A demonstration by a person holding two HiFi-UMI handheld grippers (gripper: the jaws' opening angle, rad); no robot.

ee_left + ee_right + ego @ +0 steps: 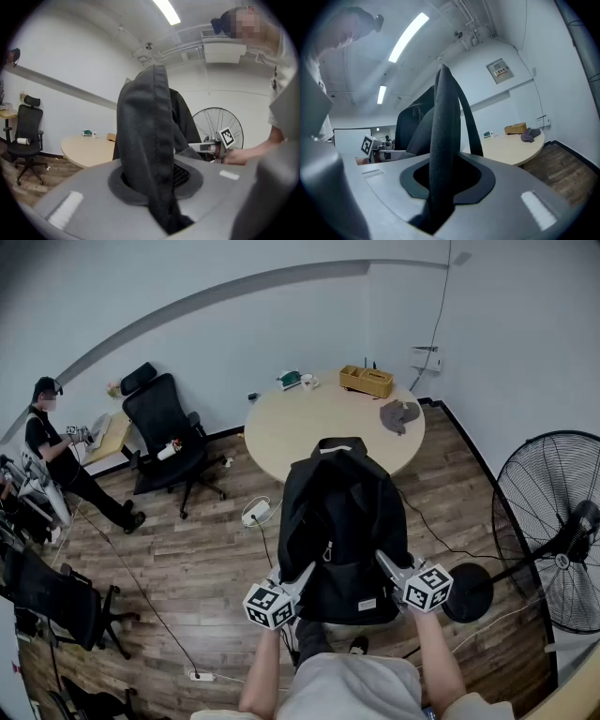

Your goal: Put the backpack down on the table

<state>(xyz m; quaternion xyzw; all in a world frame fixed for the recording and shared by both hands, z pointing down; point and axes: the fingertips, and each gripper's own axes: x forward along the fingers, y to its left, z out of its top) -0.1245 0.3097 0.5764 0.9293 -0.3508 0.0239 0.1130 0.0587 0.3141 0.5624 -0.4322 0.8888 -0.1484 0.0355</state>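
Note:
I hold a black backpack (342, 521) up in the air in front of me, its top overlapping the near edge of the round beige table (300, 427). My left gripper (302, 576) grips it low on the left side, and my right gripper (385, 562) grips it low on the right. In the left gripper view, a thick fold of black backpack fabric (150, 131) is clamped in my left gripper (157, 187). The right gripper view shows a black backpack strap (443, 136) pinched upright in my right gripper (440, 185). The pack's bottom hangs above the wooden floor.
On the table stand a wicker box (366, 381), a grey cloth (399, 414) and a green item (290, 380). A black office chair (164, 437) and a person (52, 451) are at the left. A large fan (553, 531) stands at the right. A power strip (255, 513) lies on the floor.

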